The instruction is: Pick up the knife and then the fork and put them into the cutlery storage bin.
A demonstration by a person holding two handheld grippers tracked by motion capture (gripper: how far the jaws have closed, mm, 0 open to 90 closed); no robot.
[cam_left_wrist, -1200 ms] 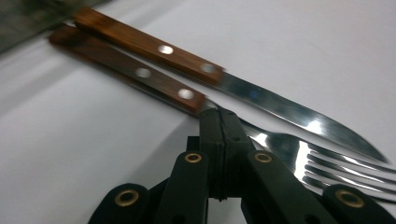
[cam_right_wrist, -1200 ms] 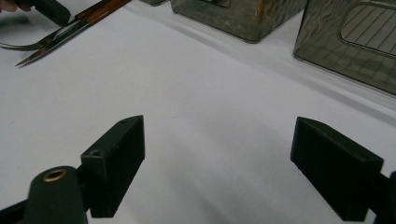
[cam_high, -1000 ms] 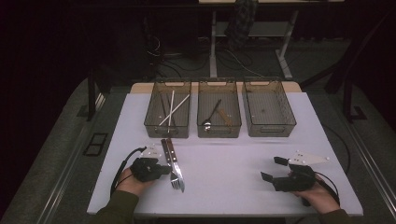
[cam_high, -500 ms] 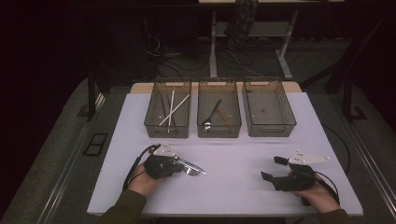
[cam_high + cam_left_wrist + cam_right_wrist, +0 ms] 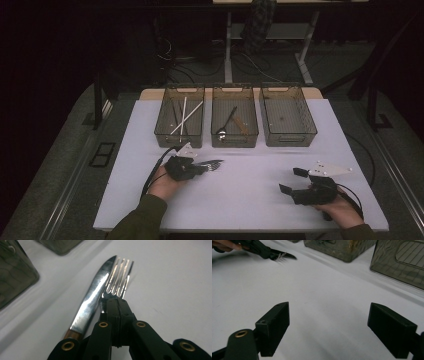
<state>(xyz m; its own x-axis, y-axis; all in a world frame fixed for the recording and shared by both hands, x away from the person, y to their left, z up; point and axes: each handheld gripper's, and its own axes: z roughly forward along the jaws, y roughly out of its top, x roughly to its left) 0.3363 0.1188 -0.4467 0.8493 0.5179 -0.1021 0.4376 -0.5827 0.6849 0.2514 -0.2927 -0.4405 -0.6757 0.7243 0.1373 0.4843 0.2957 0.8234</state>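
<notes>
Silver metal fork [image 5: 117, 277] and wood-handled steel knife [image 5: 92, 298] being pinched together in left tool [image 5: 200, 169], at 7 o'clock on white tabletop [image 5: 250, 200]. Sorting into three clear bins [image 5: 235, 122] at 12 o'clock pending. Right tool [image 5: 329, 322] idling, spread, holding nothing.

The left gripper [image 5: 204, 168] has swung round from pointing toward the person's edge of the table to pointing off to the right, and it has moved nearer the baskets. The fork [image 5: 119, 277] and knife [image 5: 93, 296] clamped in its jaws have turned with it, their tips now aimed toward the middle of the white table [image 5: 250, 200].
</notes>
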